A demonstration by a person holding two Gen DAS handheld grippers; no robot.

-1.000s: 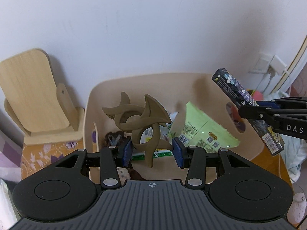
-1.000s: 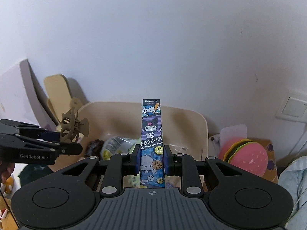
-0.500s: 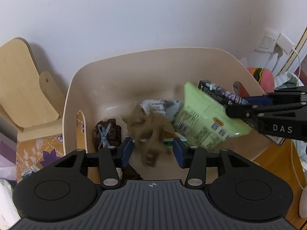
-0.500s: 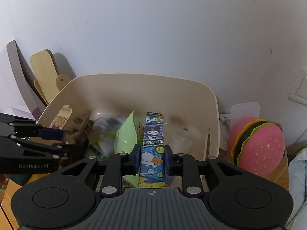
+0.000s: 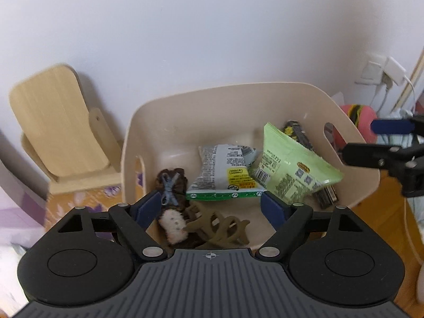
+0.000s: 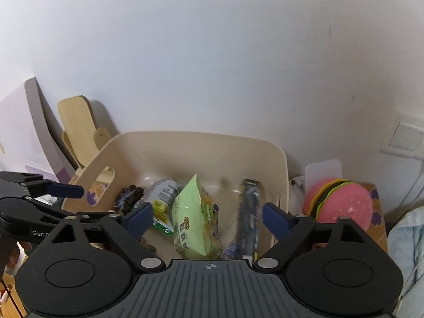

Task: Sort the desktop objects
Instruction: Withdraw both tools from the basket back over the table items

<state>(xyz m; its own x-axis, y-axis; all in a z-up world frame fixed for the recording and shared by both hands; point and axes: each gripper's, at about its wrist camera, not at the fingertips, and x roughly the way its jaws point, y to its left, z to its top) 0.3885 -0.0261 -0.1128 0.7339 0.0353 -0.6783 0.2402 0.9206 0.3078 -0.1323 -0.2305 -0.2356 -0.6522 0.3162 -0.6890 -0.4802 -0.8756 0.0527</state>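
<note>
Beige plastic forms the bin (image 5: 185,111) that both cameras look down into, and all the sorted things lie inside it. Our left claw (image 5: 213,208) hangs over the near edge with its blue pads spread wide and nothing between them. Just below it, on the bin floor, lies the olive hair clip (image 5: 222,230), on its side, touching a brown plush toy (image 5: 172,196) at about 9 o'clock from it. Beyond them, toward 12 o'clock, a white and green snack packet (image 5: 225,172) lies flat, and the light green pouch (image 5: 288,169) leans against it at 3 o'clock. Our right claw (image 6: 208,218) is also spread open and grips nothing. Under it, in the right wrist view, the dark blue pen box (image 6: 249,217) stands tilted in the bin, blurred, just beside the green pouch at 3 o'clock from it; whether they touch we cannot tell. Outside the bin, a wooden stand (image 5: 58,122) leans at the wall at 9 o'clock, and a pink burger-shaped toy (image 6: 344,204) rests at 3 o'clock.
</note>
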